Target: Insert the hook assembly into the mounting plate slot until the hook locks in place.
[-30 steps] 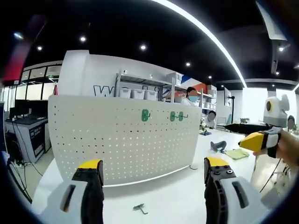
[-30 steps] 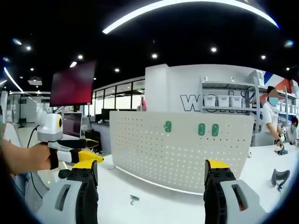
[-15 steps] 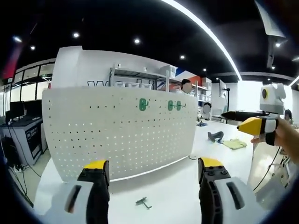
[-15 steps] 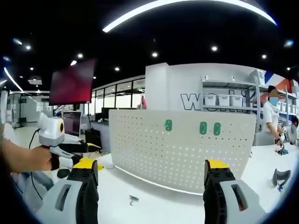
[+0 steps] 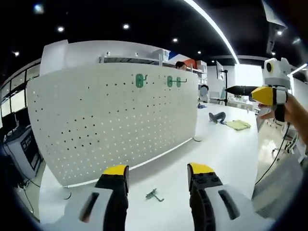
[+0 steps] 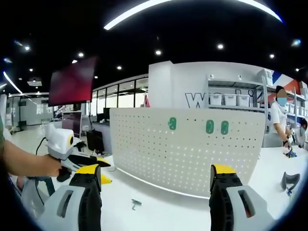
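Observation:
A white pegboard mounting plate (image 5: 115, 120) (image 6: 192, 154) stands upright on the white table. Three green hook mounts sit near its top: one (image 5: 140, 80) (image 6: 172, 123) apart and two (image 5: 173, 81) (image 6: 217, 127) side by side. A small metal hook assembly (image 5: 154, 195) (image 6: 135, 204) lies loose on the table in front of the plate. My left gripper (image 5: 158, 169) hangs just above and before the hook, open and holding nothing; it also shows at the left of the right gripper view (image 6: 72, 154). My right gripper (image 6: 155, 169) is open and holds nothing, and it appears far right (image 5: 269, 94), held up in a hand.
The table (image 5: 226, 149) runs on to the right with a dark curved part (image 5: 217, 116) and a yellow cloth (image 5: 239, 125) on it. A dark part (image 6: 288, 182) lies right of the plate. Shelves and a person (image 6: 280, 120) stand behind.
The left gripper has moved down and closer to the plate and the loose hook, and its jaws have narrowed. The right gripper view has hardly shifted.

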Demonstrator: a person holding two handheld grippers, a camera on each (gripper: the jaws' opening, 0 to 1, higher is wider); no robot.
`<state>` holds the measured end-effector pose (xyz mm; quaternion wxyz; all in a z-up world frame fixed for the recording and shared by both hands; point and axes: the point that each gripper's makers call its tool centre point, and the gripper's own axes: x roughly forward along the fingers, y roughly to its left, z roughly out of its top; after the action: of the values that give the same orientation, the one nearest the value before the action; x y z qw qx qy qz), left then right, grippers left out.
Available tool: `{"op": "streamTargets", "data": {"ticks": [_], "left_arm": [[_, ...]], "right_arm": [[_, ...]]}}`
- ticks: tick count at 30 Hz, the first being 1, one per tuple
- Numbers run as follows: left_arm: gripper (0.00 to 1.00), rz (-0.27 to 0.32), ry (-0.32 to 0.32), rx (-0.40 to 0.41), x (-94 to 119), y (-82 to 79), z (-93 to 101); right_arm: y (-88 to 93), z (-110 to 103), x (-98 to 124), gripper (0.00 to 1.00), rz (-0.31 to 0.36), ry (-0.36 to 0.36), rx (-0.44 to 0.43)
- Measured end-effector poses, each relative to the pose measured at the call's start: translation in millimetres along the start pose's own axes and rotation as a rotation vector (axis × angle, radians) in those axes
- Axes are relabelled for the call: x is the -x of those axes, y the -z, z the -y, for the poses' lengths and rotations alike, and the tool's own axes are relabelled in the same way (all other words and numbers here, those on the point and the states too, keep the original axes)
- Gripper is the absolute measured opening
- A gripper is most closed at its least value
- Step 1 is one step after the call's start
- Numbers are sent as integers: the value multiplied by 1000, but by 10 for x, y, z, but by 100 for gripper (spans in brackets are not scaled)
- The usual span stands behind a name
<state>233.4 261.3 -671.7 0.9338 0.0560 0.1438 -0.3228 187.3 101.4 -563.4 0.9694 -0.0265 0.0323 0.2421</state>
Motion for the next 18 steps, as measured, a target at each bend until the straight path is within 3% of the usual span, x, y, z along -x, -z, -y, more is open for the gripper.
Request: {"op": "streamTargets", "data": {"ticks": [18], "left_arm": [[47,-171,58,-57,-491,692,-177]], "right_arm": [[217,61,-112,96,-50,4,-12]]}}
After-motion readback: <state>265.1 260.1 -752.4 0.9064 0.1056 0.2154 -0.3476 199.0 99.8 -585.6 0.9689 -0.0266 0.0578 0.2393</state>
